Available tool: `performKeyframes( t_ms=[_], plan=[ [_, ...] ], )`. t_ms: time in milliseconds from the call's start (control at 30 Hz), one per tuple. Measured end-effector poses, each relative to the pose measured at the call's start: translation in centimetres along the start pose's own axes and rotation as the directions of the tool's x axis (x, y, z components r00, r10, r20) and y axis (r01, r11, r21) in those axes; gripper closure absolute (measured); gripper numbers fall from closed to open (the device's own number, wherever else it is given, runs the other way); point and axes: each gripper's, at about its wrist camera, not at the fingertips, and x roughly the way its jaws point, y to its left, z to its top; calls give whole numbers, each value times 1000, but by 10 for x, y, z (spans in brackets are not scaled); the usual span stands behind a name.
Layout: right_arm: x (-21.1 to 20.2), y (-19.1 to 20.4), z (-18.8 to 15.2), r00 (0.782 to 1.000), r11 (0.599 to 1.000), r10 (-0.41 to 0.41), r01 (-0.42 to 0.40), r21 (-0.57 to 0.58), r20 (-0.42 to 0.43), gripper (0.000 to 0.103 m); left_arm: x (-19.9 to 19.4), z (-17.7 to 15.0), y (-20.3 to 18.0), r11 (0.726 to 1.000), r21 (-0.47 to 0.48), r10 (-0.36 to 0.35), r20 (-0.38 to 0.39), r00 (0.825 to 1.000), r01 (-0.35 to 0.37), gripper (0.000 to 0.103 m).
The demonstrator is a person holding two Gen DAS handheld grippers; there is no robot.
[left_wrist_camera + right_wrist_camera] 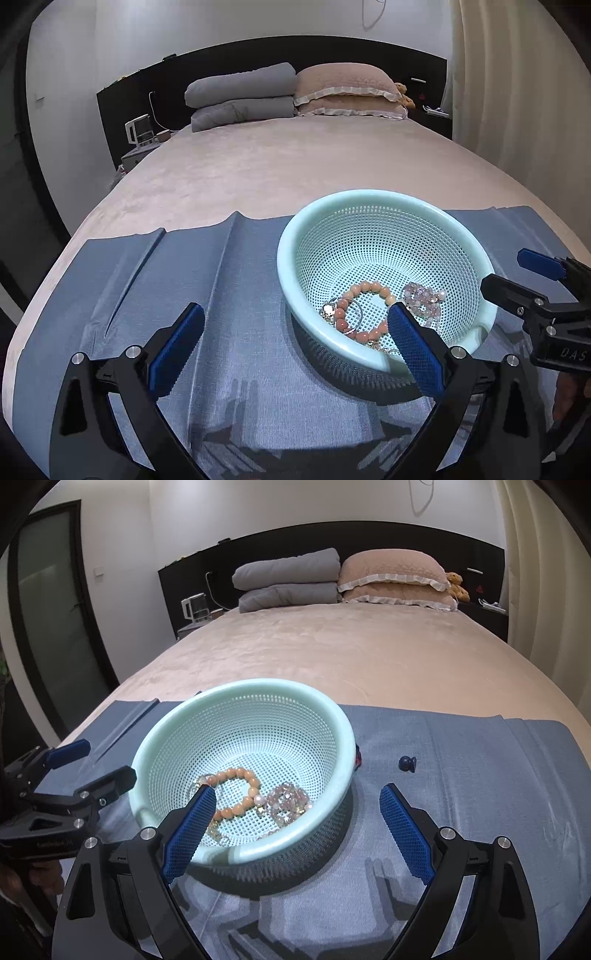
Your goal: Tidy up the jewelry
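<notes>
Both my left gripper (pixel 295 325) and right gripper (pixel 297 805) gape wide, empty. The bead bracelets (pixel 236 794) lie in the mint basket (pixel 332 716) on the blue cloth (pixel 229 280), near the bed's foot edge.

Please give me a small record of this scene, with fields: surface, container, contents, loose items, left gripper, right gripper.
surface: blue cloth spread on a bed
container: mint perforated basket, upright on the cloth
contents: orange bead bracelet, clear crystal bracelet, thin metal pieces
loose items: small dark blue object on the cloth, right of the basket
left gripper: open, empty
right gripper: open, empty
</notes>
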Motion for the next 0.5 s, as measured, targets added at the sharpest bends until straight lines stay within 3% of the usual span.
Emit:
performKeyframes(
  t_ms=[233,500],
  plan=[
    [-35,-3,-16,1000,1000,-11,11,24,4,17,-33,-9,-14,999,45,19,11,1000,-19,6],
    [-85,-2,-29,999,998,-12,10,56,50,17,-90,-24,-31,997,80,-9,54,999,5,6]
  ],
)
